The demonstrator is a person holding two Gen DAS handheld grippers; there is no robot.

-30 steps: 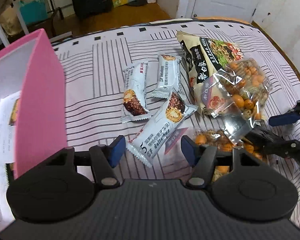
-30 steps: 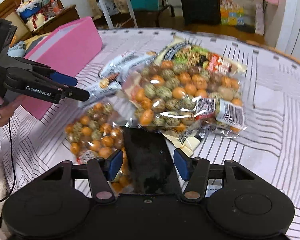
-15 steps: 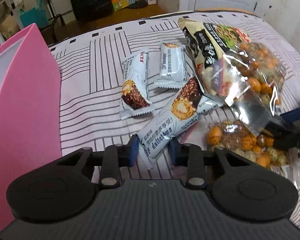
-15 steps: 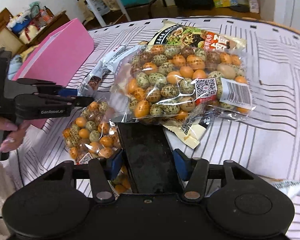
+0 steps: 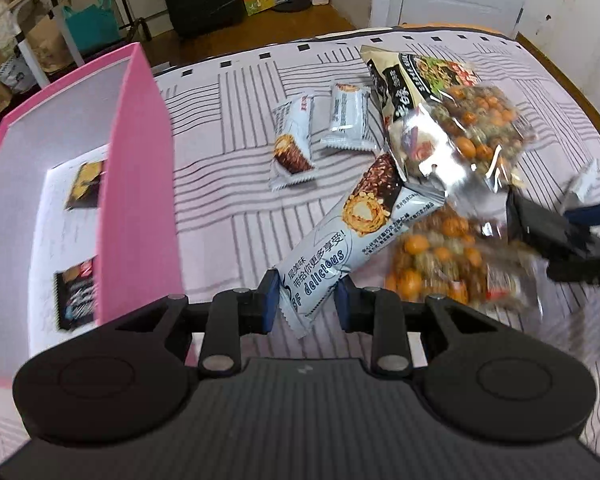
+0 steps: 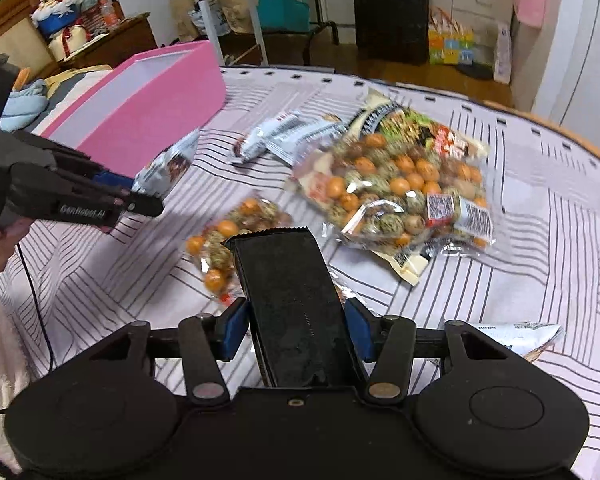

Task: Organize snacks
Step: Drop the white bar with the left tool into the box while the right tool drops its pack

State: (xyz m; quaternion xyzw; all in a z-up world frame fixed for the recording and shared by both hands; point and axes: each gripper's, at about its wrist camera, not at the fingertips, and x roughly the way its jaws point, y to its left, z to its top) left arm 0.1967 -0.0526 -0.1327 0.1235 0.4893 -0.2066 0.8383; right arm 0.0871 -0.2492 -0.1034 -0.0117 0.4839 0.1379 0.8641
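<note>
Snacks: spread on a bed with a striped cover (image 5: 236, 216). Left tool (image 5: 306, 303) clenched on a long pale-blue snack bar (image 5: 352, 236), its far end raised beside the pink box (image 5: 140, 184). Right tool (image 6: 296, 326) grasps a black packet (image 6: 292, 300) between its blue pads. Two small bars (image 5: 320, 132) lie mid-bed; large clear bag of coated nuts (image 6: 404, 188) rests on a printed pouch (image 5: 404, 76); smaller nut bag (image 6: 228, 236) near it.
</note>
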